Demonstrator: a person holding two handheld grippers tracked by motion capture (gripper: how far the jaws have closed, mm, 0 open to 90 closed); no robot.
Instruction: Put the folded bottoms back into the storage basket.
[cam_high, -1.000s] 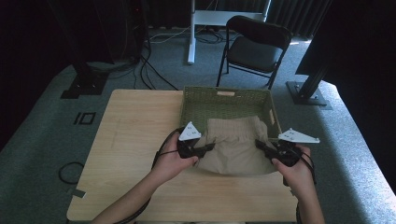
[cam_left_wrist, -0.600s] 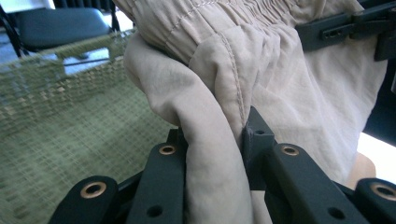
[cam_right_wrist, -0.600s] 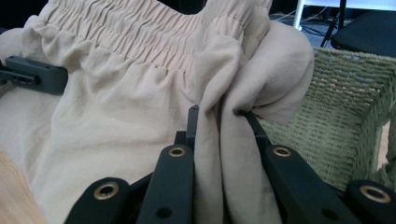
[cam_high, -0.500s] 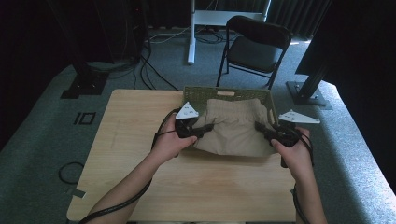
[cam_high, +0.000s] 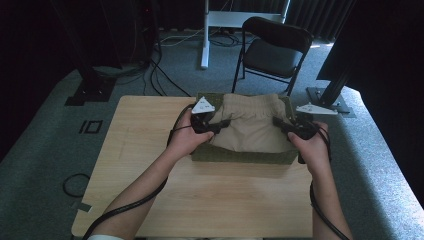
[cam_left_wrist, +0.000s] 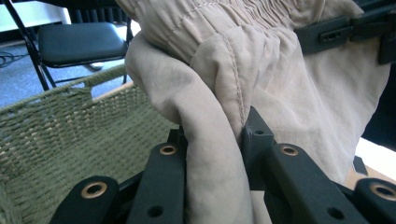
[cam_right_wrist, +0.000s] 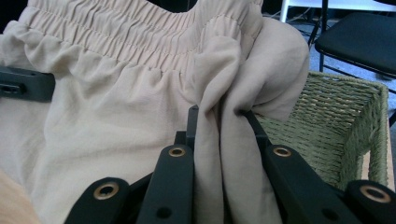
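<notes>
A beige garment with an elastic waistband (cam_high: 252, 124) hangs spread between my two grippers over a green woven basket (cam_high: 240, 156) on the wooden table. My left gripper (cam_high: 216, 126) is shut on the garment's left side; in the left gripper view the cloth (cam_left_wrist: 205, 140) bunches between the black jaws. My right gripper (cam_high: 281, 126) is shut on the right side, with folds of cloth (cam_right_wrist: 229, 154) pinched between its jaws. The basket wall (cam_left_wrist: 70, 140) (cam_right_wrist: 336, 126) lies just behind and below the cloth.
The light wooden table (cam_high: 150, 165) has bare surface left of and in front of the basket. A black folding chair (cam_high: 272, 50) stands beyond the table's far edge, with a white desk leg (cam_high: 205, 35) and cables on the grey carpet.
Both grippers have lifted the garment up and away from me, out of the basket's front; the waistband now stands raised above the basket's far side.
</notes>
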